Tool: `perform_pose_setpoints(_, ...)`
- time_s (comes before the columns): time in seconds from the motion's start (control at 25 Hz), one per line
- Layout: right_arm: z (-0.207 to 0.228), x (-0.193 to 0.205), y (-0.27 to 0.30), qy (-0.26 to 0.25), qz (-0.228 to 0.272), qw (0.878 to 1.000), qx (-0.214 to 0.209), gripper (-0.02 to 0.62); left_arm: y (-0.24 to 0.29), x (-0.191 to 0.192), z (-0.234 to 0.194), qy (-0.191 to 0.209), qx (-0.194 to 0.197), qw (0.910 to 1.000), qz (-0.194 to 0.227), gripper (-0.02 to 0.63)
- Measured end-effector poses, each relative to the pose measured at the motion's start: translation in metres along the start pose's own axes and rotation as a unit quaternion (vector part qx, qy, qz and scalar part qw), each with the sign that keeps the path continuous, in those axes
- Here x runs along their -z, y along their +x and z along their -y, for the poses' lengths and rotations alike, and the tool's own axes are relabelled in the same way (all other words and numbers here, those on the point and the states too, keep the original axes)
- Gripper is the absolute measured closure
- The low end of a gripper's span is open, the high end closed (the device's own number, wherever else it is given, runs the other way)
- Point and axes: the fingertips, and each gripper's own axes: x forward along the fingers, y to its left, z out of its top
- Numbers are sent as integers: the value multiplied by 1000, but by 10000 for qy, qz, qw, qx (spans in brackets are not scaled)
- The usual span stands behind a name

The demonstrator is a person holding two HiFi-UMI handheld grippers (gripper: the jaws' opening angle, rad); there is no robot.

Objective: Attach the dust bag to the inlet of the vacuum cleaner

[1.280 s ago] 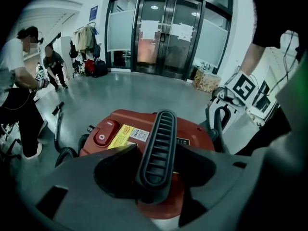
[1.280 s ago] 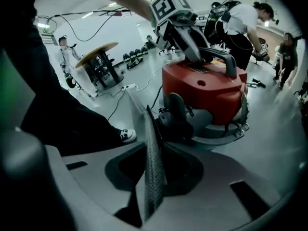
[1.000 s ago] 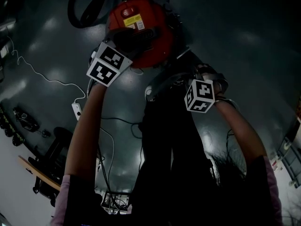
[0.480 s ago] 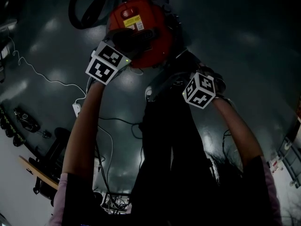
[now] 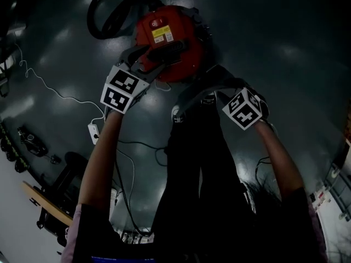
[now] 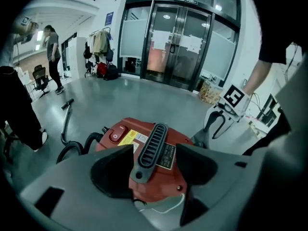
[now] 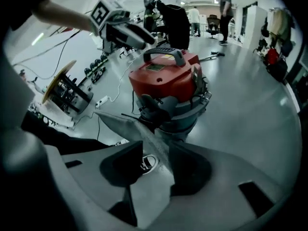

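The red vacuum cleaner [image 5: 164,40] stands on the dark floor, with its black lid handle [image 6: 150,150] on top and a grey drum [image 7: 179,113] below. My left gripper [image 5: 143,61] hangs just above that handle. Its jaws are opening, and the handle shows in the gap beyond them without touching the pads [image 6: 154,162]. A thin grey dust bag [image 7: 144,143] runs between the jaws of my right gripper [image 7: 156,165], lying along the right finger. Those jaws are opening too, with a wide gap on the bag's left side. In the head view the right gripper [image 5: 216,97] is below and to the right of the vacuum.
A black hose [image 5: 109,12] coils behind the vacuum, and its wand [image 6: 65,119] lies on the floor. A white power strip [image 5: 94,131] with its cable sits to the left. My shoe [image 7: 147,162] is under the bag. People [image 6: 52,57] stand far off near glass doors [image 6: 178,37].
My left gripper has lifted off the vacuum's handle, which now shows uncovered. The right gripper has rolled, risen a little, and its marker cube has turned.
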Motion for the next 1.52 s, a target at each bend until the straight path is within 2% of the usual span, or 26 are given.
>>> perform_pose_setpoints(0.24, -10, -27, -45, 1014, 715, 9923, 47, 425, -44, -7, 38, -270, 171, 9991, 264, 344)
perform_pose_setpoints(0.4, -32, -52, -84, 1697, 1226, 9778, -77, 426, -86, -23, 71, -273, 305, 9982, 431, 431)
perform_pose_setpoints(0.52, -54, -69, -114, 2043, 1552, 9665, -40, 428, -122, -37, 92, -514, 272, 9954, 755, 486)
perform_pose_setpoints(0.64, -80, -84, -142, 2251, 1781, 9579, 93, 449, -156, -44, 112, -759, 214, 9916, 1025, 529)
perform_pose_setpoints(0.8, -119, -93, -178, 2568, 1923, 9464, 368, 507, -201, -42, 143, -846, 150, 9903, 1093, 567)
perform_pose_setpoints(0.96, -160, -108, -225, 2911, 2250, 9280, 593, 540, -258, -39, 166, -935, 30, 9886, 1182, 592)
perform_pose_setpoints(1.08, -187, -121, -258, 3036, 2513, 9162, 724, 546, -297, -39, 177, -1112, -64, 9841, 1385, 601)
perform_pose_setpoints(1.24, -219, -129, -295, 3087, 2742, 9069, 837, 548, -338, -51, 207, -1185, 193, 9777, 1726, 601)
perform_pose_setpoints(1.52, -255, -119, -338, 3037, 2962, 8998, 1016, 548, -359, -47, 268, -1317, 478, 9726, 1856, 601)
